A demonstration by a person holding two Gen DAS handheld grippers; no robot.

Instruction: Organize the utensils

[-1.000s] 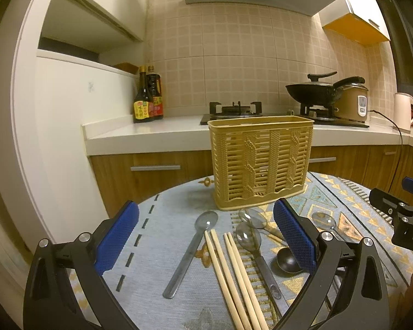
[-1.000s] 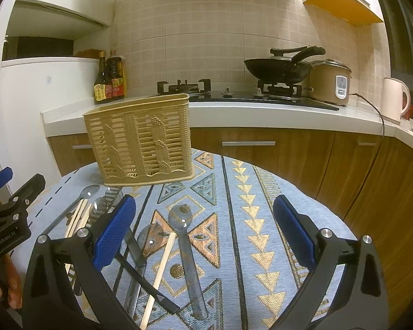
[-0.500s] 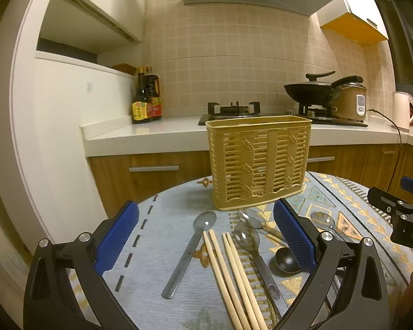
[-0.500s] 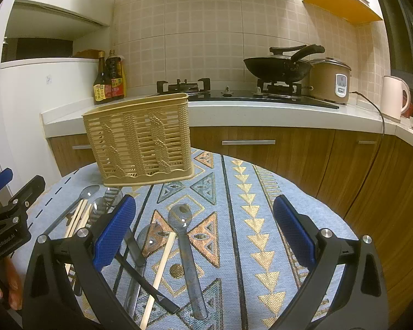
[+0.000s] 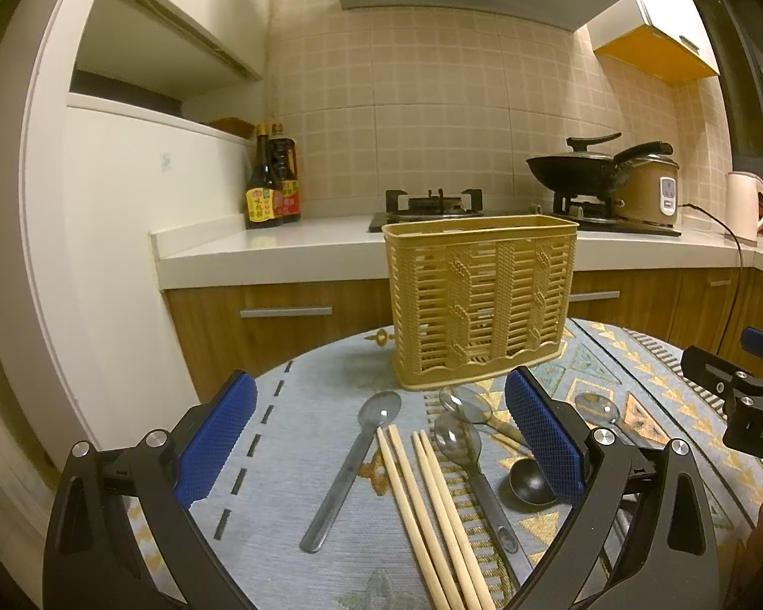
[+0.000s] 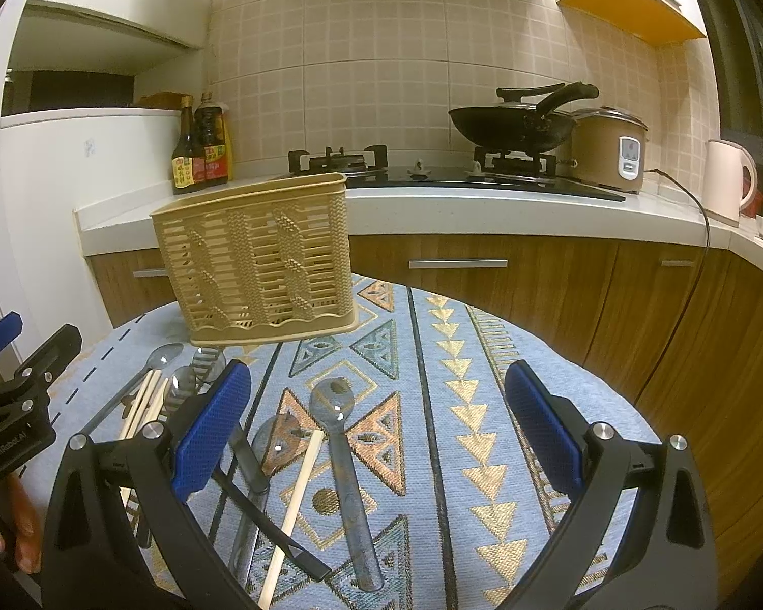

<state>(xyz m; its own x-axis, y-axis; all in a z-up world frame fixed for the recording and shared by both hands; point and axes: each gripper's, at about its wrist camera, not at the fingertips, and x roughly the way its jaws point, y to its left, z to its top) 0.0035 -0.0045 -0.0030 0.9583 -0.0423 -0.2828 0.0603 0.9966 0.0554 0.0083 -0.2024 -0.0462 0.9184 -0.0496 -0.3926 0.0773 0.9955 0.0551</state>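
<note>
- Two hand-held grippers hover above a round table covered with a blue patterned cloth (image 6: 483, 356), side by side, both facing a kitchen counter.
- Left gripper (image 5: 381, 437): jaws spread wide, holding nothing. Directly below its gap lie two pairs of wooden chopsticks (image 5: 427, 498), roughly parallel, with a clear plastic spoon (image 5: 351, 467) just to their left.
- To the right of the chopsticks lie two more clear spoons (image 5: 458, 437) and a small dark ladle (image 5: 529, 483), partly hidden behind the gripper's right finger.
- Right gripper (image 6: 376, 427): jaws also spread wide and empty. Below it lie a clear spoon (image 6: 346, 462), a single chopstick (image 6: 295, 508) and dark utensils crossing one another near the left finger.
- A tan slatted plastic utensil holder (image 5: 480, 305) stands upright at the far side of the table, just beyond the spoon bowls. Nothing shows above its rim, so it looks empty.
- All utensils lie flat and loose on the cloth, handles pointing mostly toward the person, which probably makes them easy to pinch near the handle end.
- Judged from this, sorting has not started; the wide jaws suggest each hand is lined up to pick a first piece.
- Behind the table: sauce bottles (image 5: 272, 188), a gas stove, a black wok (image 6: 514, 122), a rice cooker and a kettle.
</note>
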